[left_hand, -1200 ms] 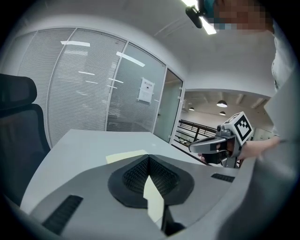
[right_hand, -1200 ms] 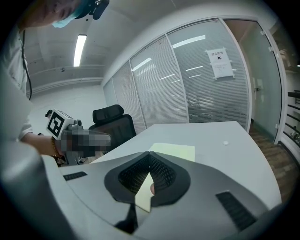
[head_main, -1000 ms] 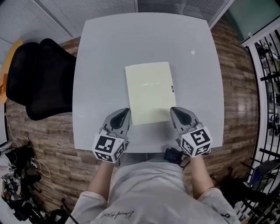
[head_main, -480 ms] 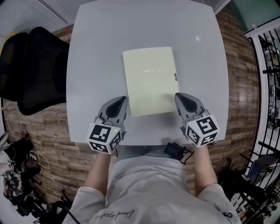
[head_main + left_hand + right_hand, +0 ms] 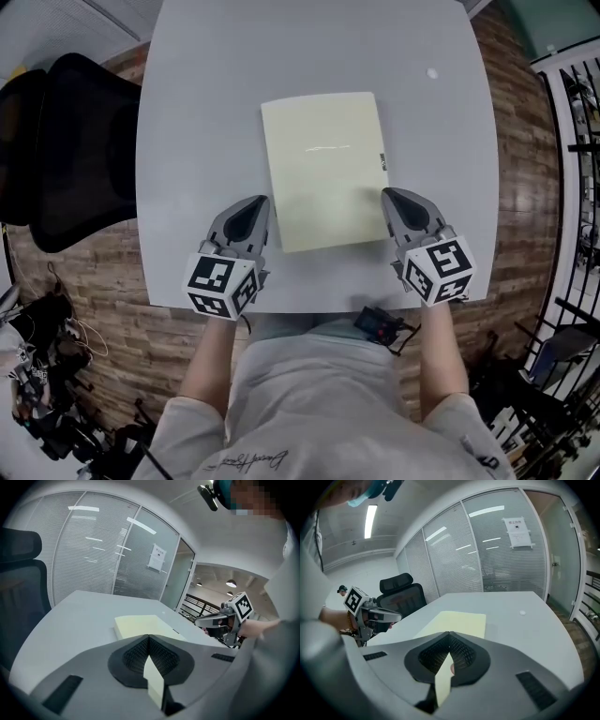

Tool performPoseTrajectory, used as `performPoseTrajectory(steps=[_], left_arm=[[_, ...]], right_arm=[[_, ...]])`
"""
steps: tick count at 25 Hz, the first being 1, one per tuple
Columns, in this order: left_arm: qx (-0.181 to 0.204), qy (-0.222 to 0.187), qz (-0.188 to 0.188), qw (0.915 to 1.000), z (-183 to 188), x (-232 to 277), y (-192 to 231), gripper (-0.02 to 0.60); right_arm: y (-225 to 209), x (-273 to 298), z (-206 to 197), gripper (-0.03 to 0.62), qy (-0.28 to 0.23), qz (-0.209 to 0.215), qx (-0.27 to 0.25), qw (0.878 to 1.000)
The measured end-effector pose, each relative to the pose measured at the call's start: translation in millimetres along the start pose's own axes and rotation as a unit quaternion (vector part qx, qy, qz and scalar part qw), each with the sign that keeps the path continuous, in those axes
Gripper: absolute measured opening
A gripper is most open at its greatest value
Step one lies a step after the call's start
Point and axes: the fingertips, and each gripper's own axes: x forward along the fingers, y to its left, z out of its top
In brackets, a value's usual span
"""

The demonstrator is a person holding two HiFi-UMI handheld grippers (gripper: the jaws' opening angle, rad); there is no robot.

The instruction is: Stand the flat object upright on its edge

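With our left gripper (image 5: 253,208) and right gripper (image 5: 398,202) both closed and empty, the flat object (image 5: 326,169) lies on the counter (image 5: 206,112) between them. It looks light and fairly stiff; we'd take its side edges.

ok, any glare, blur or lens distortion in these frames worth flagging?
Head view: fisheye bows the table edges, a thin glare streak crosses the pale yellow flat object, otherwise sharp. Left gripper view: dark round vignette, mosaic patch top right, light strips reflected in the glass wall. Right gripper view: same vignette, bright ceiling light top left, more reflections on the glass.
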Motion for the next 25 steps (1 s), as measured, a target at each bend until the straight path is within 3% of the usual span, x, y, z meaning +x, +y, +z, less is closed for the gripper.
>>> performPoseTrajectory(steps=[15, 25], left_arm=[[-0.038, 0.053, -0.018, 0.9977, -29, 29, 14, 0.014], [-0.079, 0.083, -0.045, 0.9924, -45, 38, 15, 0.132]], right_arm=[[-26, 25, -24, 0.028, 0.061, -0.017, 0.001, 0.998], [-41, 33, -38, 0.128, 0.088, -0.021, 0.022, 0.996]])
